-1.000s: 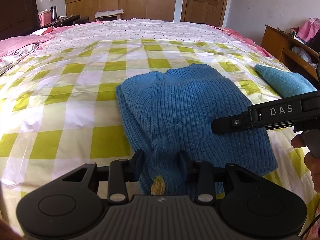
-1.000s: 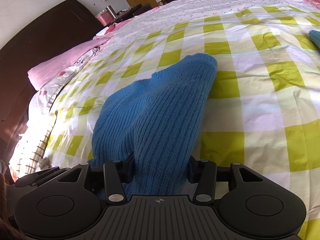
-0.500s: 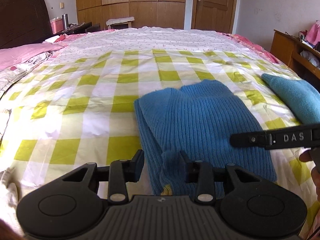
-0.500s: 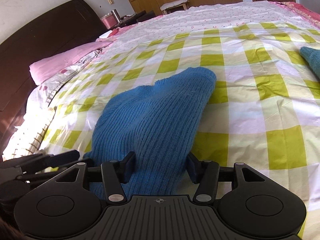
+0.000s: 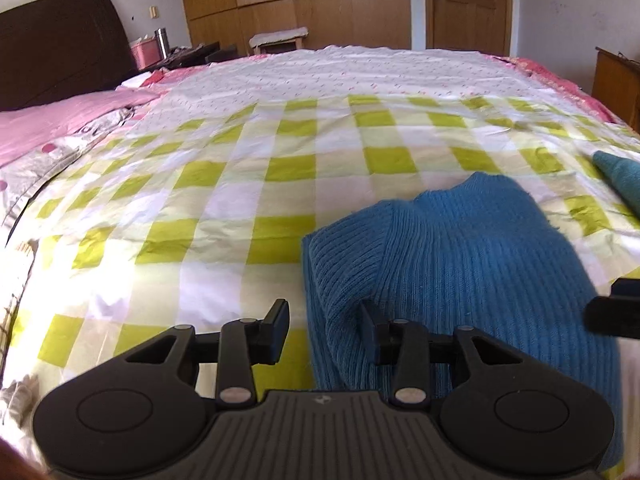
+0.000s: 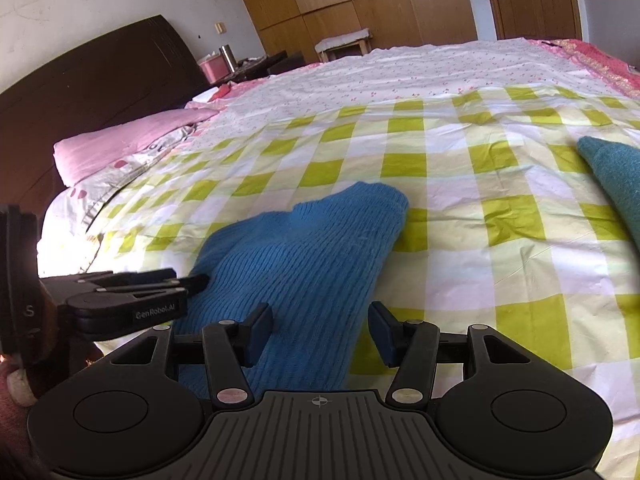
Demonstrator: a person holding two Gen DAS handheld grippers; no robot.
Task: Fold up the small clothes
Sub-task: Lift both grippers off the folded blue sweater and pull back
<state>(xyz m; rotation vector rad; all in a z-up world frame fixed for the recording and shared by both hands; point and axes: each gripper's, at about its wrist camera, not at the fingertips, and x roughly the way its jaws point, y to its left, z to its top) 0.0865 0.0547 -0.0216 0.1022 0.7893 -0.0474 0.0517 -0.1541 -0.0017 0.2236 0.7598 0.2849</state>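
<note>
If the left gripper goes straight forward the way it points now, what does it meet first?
Probably the checked sheet, bare ahead of the left gripper. The blue sweater lies just to the right; its edge bunches by the right finger, so that finger may brush it. Depth is unclear.

Blue ribbed knit garment [image 5: 460, 264]: soft wool-like cloth, matt, with raised vertical ribs and a slightly fuzzy surface.
Teal folded cloth [image 6: 616, 176]: finer, flatter weave, matt, faintly nubbly.
Yellow-green and white checked bedsheet [image 5: 280, 200]: thin smooth woven cloth, lightly creased, with a mild sheen where sunlight falls.
Pink pillow [image 6: 120, 148]: smooth cloth, soft sheen.
Dark headboard [image 6: 92, 76]: wood, dull satin finish.
Light brown wardrobe doors [image 5: 304, 0]: wood panels, smooth, semi-gloss.
Black left gripper [image 5: 324, 330]: matt moulded plastic, ribbed body, small bright metal pins.
Black right gripper [image 6: 320, 330]: the same matt plastic and metal pins.
</note>
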